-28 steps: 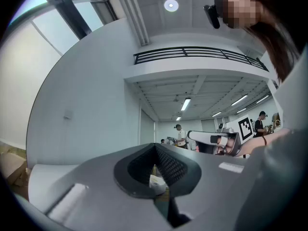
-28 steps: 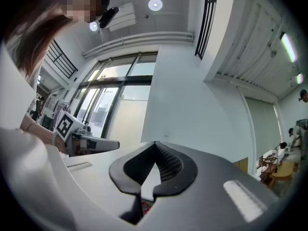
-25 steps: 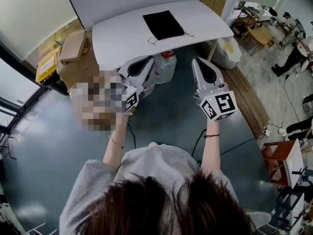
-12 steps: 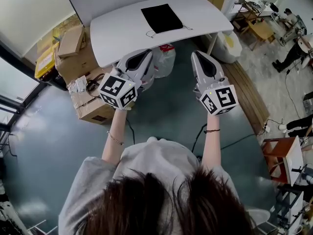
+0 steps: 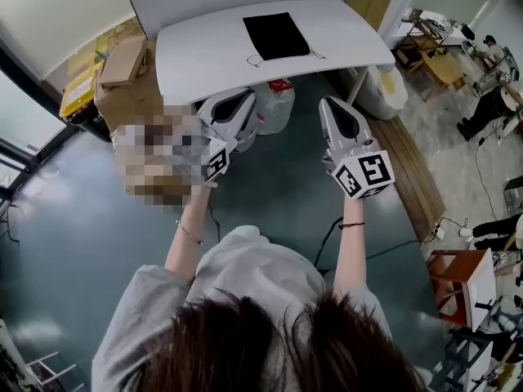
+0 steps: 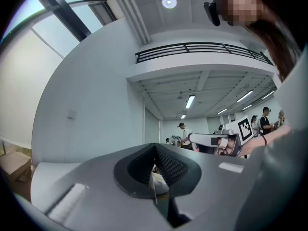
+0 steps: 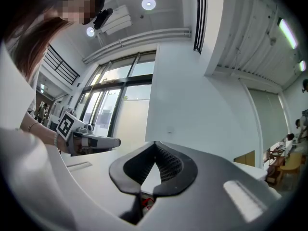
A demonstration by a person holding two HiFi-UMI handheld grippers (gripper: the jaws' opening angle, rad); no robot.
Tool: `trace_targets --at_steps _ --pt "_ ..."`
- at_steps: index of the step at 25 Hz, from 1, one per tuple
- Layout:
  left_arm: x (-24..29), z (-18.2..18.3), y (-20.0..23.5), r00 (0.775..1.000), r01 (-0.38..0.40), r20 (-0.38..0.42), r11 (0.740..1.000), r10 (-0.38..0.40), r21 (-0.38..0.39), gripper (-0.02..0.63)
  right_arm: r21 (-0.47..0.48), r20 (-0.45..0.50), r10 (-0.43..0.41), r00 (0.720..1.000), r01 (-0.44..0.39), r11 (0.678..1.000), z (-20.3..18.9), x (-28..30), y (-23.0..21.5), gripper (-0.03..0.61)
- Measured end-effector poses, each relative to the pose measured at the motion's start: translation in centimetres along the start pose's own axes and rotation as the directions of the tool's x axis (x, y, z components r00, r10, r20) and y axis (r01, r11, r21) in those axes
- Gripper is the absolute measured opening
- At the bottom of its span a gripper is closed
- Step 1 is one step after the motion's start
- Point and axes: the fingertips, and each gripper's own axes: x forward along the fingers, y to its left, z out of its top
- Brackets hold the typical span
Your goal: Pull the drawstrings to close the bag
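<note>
A flat black drawstring bag (image 5: 276, 35) lies on the white table (image 5: 196, 55), and its thin cords (image 5: 256, 60) trail off its near corners. My left gripper (image 5: 246, 98) hangs short of the table's near edge, well away from the bag. Its jaws are shut and hold nothing, and the dark pads (image 6: 166, 165) meet at the tip. My right gripper (image 5: 328, 104) is level with it on the right, also shut and with nothing in it. The left gripper view and the right gripper view both point upward at the walls and ceiling, so neither shows the bag.
Cardboard boxes (image 5: 122, 64) are stacked left of the table. A plastic bag (image 5: 278, 109) sits under the table's edge, and a white sack (image 5: 382, 88) stands by its right leg. Desks and people (image 5: 490, 96) are at the far right. A cable (image 5: 331, 235) runs over the dark floor.
Both grippers stay shut and in much the same place short of the table. The head view has shifted slightly, so the table and bag sit a little differently in the frame.
</note>
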Motion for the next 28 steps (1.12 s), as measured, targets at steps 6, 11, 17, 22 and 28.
trace_targets --at_steps 6,11,17,22,28 --pt "0.9 -0.7 0.6 0.999 -0.038 -0.007 0.999 0.038 -0.02 -0.006 0.003 -0.007 0.024 1.0 -0.024 1.0 0.0 0.8 -1.5 0.012" --pt "1.7 -2.3 1.9 0.997 -0.079 -0.022 0.995 0.078 -0.053 -0.006 0.02 -0.02 0.018 1.0 -0.017 1.0 -1.4 1.5 -3.3 0.012" --pt "3.7 -3.3 3.7 0.996 -0.088 -0.034 0.994 0.086 -0.063 -0.006 0.042 -0.031 0.004 1.0 -0.002 0.999 -2.7 3.2 -5.5 0.012" --pt "6.3 -4.4 5.7 0.997 -0.079 -0.03 0.994 0.077 -0.072 -0.006 0.039 -0.044 -0.005 0.999 0.007 0.999 -3.9 5.4 -7.7 0.012" --pt "9.1 -5.3 8.7 0.997 -0.061 -0.042 0.995 0.058 -0.079 -0.006 0.048 -0.071 0.003 0.997 0.001 0.999 -5.4 9.0 -10.0 0.012"
